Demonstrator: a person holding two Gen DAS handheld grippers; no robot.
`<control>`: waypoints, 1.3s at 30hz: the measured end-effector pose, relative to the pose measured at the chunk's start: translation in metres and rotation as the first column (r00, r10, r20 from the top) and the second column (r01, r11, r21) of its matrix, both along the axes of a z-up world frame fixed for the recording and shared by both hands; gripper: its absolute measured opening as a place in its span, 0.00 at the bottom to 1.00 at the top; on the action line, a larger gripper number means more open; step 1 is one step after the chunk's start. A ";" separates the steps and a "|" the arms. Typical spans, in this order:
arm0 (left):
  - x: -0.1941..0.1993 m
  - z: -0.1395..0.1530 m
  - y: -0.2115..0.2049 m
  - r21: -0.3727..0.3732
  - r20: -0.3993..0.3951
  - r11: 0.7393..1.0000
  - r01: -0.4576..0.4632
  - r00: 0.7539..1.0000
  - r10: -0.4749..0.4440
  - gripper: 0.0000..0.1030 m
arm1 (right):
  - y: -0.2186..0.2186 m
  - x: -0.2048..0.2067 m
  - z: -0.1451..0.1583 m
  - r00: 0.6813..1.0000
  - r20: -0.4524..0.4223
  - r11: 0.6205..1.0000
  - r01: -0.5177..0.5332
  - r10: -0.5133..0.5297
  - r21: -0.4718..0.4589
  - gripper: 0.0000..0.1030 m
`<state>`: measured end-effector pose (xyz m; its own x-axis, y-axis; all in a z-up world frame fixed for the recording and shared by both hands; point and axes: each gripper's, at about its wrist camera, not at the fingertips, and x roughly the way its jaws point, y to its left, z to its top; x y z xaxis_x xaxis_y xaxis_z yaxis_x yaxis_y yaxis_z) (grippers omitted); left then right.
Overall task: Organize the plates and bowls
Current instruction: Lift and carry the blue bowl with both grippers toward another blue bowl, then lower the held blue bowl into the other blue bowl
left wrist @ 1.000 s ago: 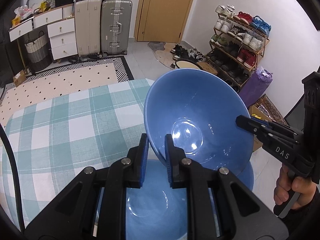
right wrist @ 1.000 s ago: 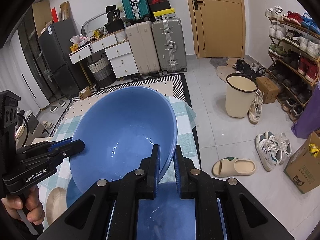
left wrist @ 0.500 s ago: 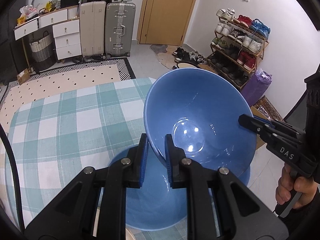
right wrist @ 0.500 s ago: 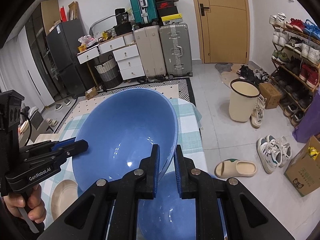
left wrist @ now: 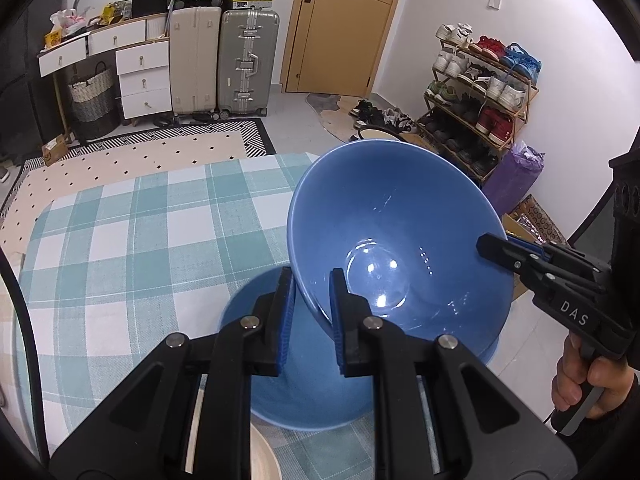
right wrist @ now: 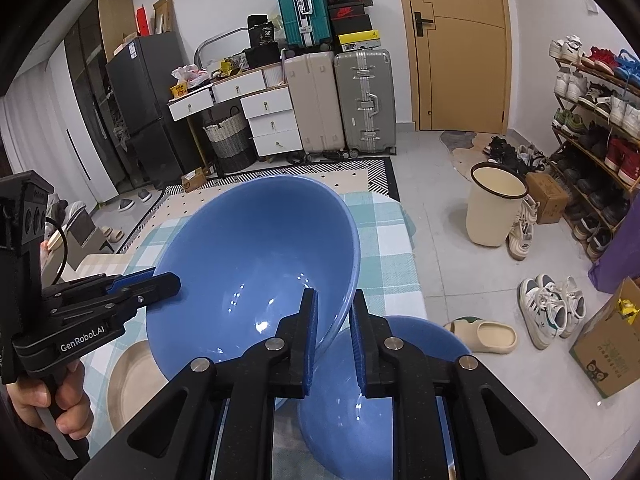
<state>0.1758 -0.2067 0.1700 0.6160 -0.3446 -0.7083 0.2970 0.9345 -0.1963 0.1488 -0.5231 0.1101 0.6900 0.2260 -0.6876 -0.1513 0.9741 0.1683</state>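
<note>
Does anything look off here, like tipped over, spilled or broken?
Nothing spilled or broken. The odd bit is the bowl: it is tilted steeply in the air above a second bowl, with the left gripper and right gripper each pinching its rim on opposite sides.

A checked cloth (left wrist: 132,240) covers the bench. Behind it lies a patterned rug (left wrist: 132,160). Two suitcases (left wrist: 224,60) stand beside white drawers (left wrist: 144,76) and a door (left wrist: 340,28). A shoe rack (left wrist: 480,96) lines the wall, a bin (right wrist: 496,208) near it.
</note>
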 end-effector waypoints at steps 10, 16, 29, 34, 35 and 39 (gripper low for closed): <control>-0.013 -0.006 0.017 -0.009 -0.001 1.000 -0.020 1.000 0.020 0.13 | 0.014 -0.011 -0.006 1.000 -0.010 1.000 -0.030 0.030 -0.003 0.17; -0.020 -0.010 0.029 -0.012 0.002 0.999 -0.041 0.999 0.041 0.13 | 0.026 -0.014 -0.012 0.998 -0.020 0.999 -0.052 0.052 -0.005 0.18; -0.018 -0.028 0.050 -0.005 -0.016 0.997 -0.078 0.997 0.077 0.13 | 0.047 -0.012 -0.037 0.993 -0.055 0.994 -0.107 0.107 -0.005 0.21; -0.014 -0.039 0.052 0.002 -0.027 0.997 -0.083 0.996 0.083 0.13 | 0.051 -0.007 -0.048 0.991 -0.071 0.993 -0.117 0.117 -0.006 0.22; -0.013 -0.041 0.053 0.003 -0.028 0.996 -0.084 0.996 0.084 0.13 | 0.051 -0.007 -0.051 0.990 -0.073 0.993 -0.118 0.117 -0.006 0.22; -0.009 -0.051 0.055 0.004 -0.035 0.996 -0.087 0.996 0.087 0.13 | 0.054 -0.004 -0.058 0.990 -0.078 0.993 -0.120 0.119 -0.016 0.22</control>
<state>0.1669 -0.1522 0.1188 0.6179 -0.2894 -0.7310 0.2078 0.9568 -0.2032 0.1445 -0.4691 0.0521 0.6036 0.2885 -0.7433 -0.2542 0.9532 0.1636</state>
